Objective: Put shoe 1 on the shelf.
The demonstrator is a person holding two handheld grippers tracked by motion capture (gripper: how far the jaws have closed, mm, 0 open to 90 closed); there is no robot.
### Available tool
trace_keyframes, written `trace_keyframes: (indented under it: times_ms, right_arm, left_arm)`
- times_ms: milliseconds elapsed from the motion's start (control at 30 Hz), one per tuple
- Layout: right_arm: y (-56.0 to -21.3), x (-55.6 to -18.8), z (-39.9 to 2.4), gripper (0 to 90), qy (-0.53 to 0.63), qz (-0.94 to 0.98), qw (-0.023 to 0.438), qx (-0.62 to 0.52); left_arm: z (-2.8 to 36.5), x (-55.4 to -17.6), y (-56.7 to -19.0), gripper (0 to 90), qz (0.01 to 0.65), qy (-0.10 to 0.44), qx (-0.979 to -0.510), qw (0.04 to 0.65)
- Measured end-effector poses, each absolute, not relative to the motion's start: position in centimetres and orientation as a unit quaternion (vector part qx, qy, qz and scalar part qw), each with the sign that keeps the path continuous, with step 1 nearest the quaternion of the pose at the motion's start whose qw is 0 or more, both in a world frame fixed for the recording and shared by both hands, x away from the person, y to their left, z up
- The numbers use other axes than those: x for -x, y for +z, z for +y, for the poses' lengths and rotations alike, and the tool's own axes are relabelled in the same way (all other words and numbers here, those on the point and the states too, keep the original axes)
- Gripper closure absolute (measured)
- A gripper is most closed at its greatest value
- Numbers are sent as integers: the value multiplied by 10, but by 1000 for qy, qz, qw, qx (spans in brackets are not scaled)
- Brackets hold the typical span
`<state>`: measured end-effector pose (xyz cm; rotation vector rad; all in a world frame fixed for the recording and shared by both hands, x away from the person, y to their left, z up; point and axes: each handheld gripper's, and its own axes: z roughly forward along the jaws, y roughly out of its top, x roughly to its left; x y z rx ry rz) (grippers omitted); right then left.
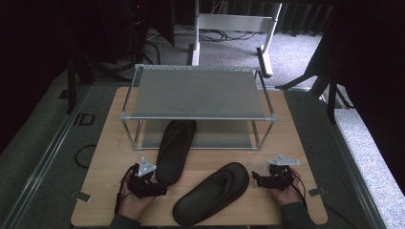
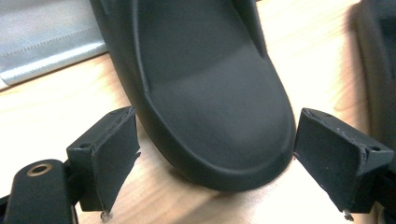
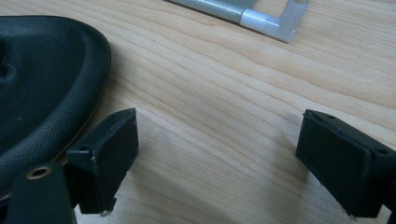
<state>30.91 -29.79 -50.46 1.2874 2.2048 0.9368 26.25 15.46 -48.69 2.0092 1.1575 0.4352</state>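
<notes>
Straddling the heel of the left slipper (image 2: pixel 205 93) with left gripper (image 2: pixel 215 158) jaws spread wide, pads not pressing. Likely handling light, soft, rubbery; gripping best across the thick heel rim. Resting on the surface (image 3: pixel 224 84) with right gripper (image 3: pixel 217 163) jaws spread, pinching nothing.

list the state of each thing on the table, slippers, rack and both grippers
left slipper: flat on the table, toe end under the rack's top shelf, heel between the left gripper's jaws, no clear squeeze
right slipper: flat, lying diagonally, not held
shoe rack: upright, top shelf bare
left gripper: jaws open wide around the heel
right gripper: jaws open, nothing between them
</notes>
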Motion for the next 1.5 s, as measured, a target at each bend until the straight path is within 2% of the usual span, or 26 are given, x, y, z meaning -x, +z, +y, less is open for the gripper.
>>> trace_keyframes:
  times_ms: [233,767,967,1067,1167,1500]
  right_arm:
    - [-505,-309,-298,124,337,793,209,-463]
    - [-504,-309,-298,137,337,792,210,-464]
    - [-503,-309,-301,214,340,786,214,-470]
    - [-500,-311,-302,299,336,784,216,-474]
    - [-496,-314,-304,347,344,780,219,-475]
    - [-479,-344,-309,471,379,749,241,-486]
  left_arm:
    - [154,-256,-493,104,459,166,-792,367]
    - [147,-259,-501,121,453,167,-808,337]
    - [145,-263,-502,122,451,162,-810,338]
    - [145,-263,-502,122,450,162,-811,338]
    - [145,-263,-502,122,451,161,-810,338]
    - [143,-261,-504,140,450,162,-815,327]
